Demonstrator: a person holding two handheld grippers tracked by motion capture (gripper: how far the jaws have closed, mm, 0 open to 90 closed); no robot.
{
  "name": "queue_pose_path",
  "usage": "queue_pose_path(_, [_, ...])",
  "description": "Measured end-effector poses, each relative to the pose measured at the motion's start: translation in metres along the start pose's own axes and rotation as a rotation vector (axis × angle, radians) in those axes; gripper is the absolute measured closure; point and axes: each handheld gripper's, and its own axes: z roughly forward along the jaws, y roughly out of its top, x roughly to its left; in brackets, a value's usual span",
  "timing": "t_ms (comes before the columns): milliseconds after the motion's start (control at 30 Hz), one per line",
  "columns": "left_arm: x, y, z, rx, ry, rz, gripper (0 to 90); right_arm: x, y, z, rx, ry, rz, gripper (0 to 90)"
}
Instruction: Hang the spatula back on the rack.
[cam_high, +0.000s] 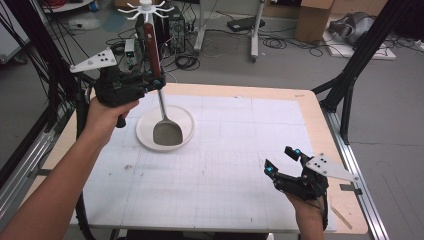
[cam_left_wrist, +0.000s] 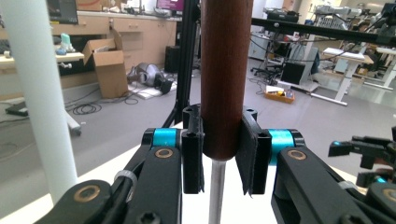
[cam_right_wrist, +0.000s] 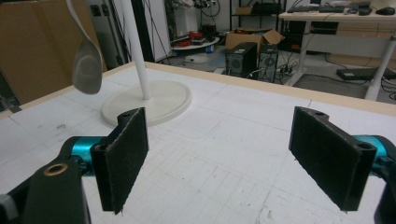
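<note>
Spatula (cam_high: 161, 100) hangs upright at the upper left of the high view, its dark wooden handle (cam_left_wrist: 226, 74) clamped between the jaws of the left gripper (cam_high: 156, 82), which grasps it near the handle's lower end. Its thin metal shaft runs down from the handle to the flat grey blade (cam_high: 167, 133), which sits over the round white base (cam_high: 186, 116) of a stand (whether blade and base touch is not clear from here). The stand's white pole (cam_left_wrist: 39, 93) rises just beside the handle, and its hooked top (cam_high: 146, 8) shows at the upper edge of the high view. In the left gripper view the handle fills the centre of the frame, pads pressed on both sides.

At the lower right of the high view the right gripper (cam_high: 282, 161) is held just above the white gridded table (cam_high: 225, 150), well apart from the stand. Its jaws stand wide apart with nothing between them; its own view looks across the table to the base (cam_right_wrist: 173, 100) and the blade (cam_right_wrist: 87, 65) at upper left.
</note>
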Motion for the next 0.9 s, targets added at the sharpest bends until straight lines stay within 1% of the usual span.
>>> queue_pose_path(100, [0.006, 0.005, 0.001, -0.002, -0.003, -0.002, 73.5, -0.001, -0.001, 0.000, 0.001, 0.001, 0.004, 18.5])
queue_pose_path(267, [0.015, 0.006, 0.004, 0.003, -0.012, -0.023, 73.5, -0.002, -0.003, 0.001, 0.002, 0.005, 0.008, 18.5])
queue_pose_path(433, [0.025, 0.008, 0.004, 0.003, -0.003, -0.041, 73.5, -0.001, -0.003, 0.002, 0.008, 0.007, 0.012, 18.5])
queue_pose_path(567, [0.030, 0.010, 0.007, 0.012, -0.007, -0.046, 73.5, -0.001, -0.005, 0.003, 0.011, 0.010, 0.017, 18.5])
queue_pose_path(733, [0.036, 0.009, 0.011, 0.005, -0.006, -0.075, 73.5, -0.001, -0.006, 0.003, 0.013, 0.012, 0.016, 18.5])
queue_pose_path(800, [0.038, 0.008, 0.012, 0.009, 0.001, -0.083, 73.5, -0.001, -0.006, 0.003, 0.012, 0.011, 0.016, 18.5])
queue_pose_path(900, [0.040, 0.006, 0.014, 0.031, 0.023, -0.084, 73.5, -0.001, -0.006, 0.003, 0.013, 0.010, 0.018, 18.5])
